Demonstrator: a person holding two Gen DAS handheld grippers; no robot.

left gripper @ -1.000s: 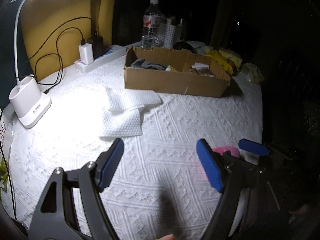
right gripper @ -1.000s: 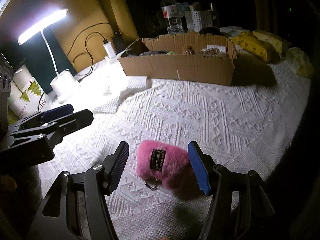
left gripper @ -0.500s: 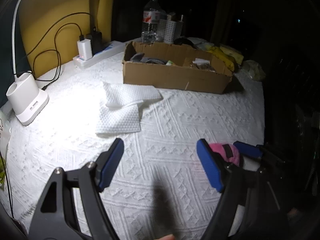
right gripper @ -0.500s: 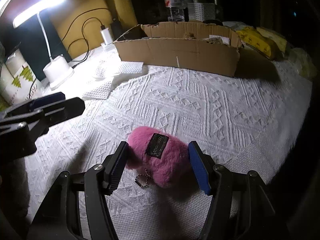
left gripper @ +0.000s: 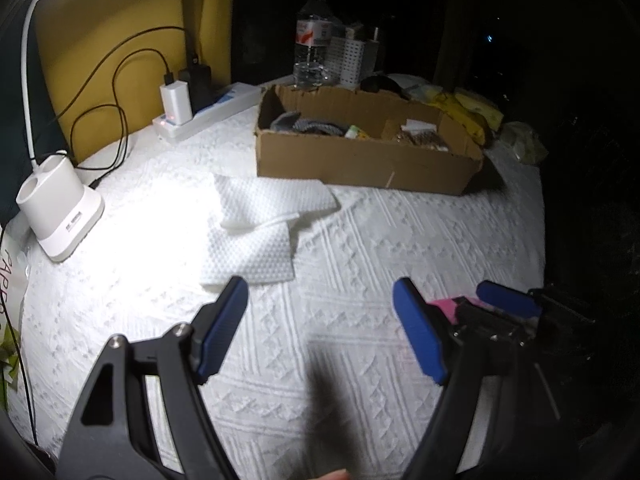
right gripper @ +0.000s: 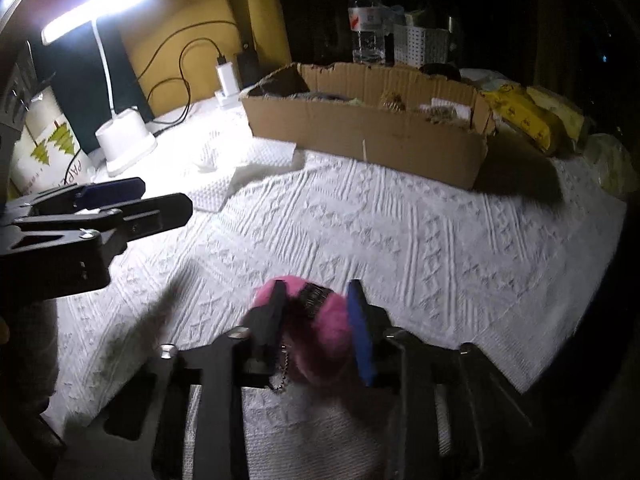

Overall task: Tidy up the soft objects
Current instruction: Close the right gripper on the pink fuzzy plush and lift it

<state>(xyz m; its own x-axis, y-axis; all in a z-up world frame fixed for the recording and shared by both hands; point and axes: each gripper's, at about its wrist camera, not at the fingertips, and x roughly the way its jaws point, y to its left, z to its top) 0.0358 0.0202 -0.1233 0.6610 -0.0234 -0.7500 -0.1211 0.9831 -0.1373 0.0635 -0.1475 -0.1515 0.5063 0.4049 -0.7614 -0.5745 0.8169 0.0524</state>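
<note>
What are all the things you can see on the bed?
Fluffy pouch: one, pink, near edge, squeezed between right gripper's pads.
Cardboard box: one, brown, far side, holding small items.
Cloths: two, white, overlapping, in front of the box.
Lamp: one, white, far left, switched on.
Power strip: one, white, by the yellow wall.
Water bottle: one, clear, behind the box.
Yellow packets: several, right of the box.
Left gripper: open, empty.
Right gripper: just closed on the pouch.
</note>
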